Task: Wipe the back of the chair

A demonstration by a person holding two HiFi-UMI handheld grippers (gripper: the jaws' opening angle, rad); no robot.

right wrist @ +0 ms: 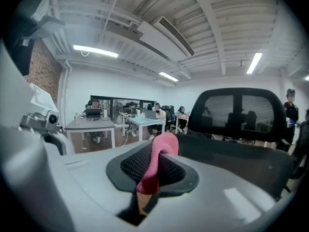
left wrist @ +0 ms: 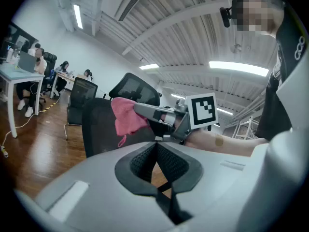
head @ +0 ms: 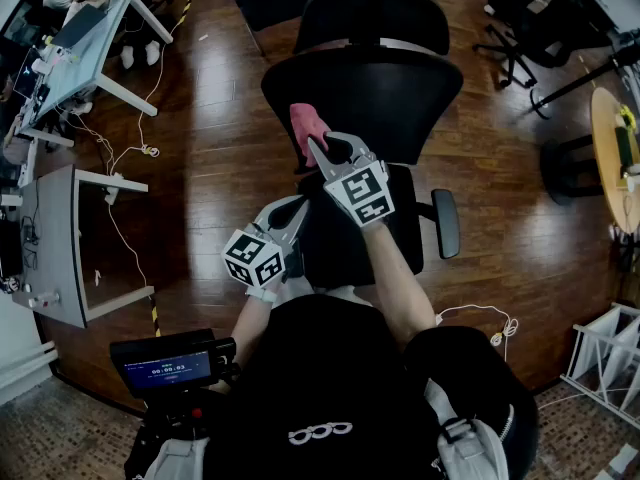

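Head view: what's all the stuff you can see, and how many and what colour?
Office chair: one, black, centre, just ahead of the person.
Cloth: one, pink, at the chair's backrest, pinched in the right gripper.
Desks: two, pale, left side.
Cables: several, white, on the floor by the desks.
Round table: one, wooden, right edge.
Screen: one, black with a blue display, bottom left.
Floor: dark wood, all around.
Left gripper: one, grey, jaws shut and empty, near the seat.
Right gripper: one, grey, shut on the cloth.
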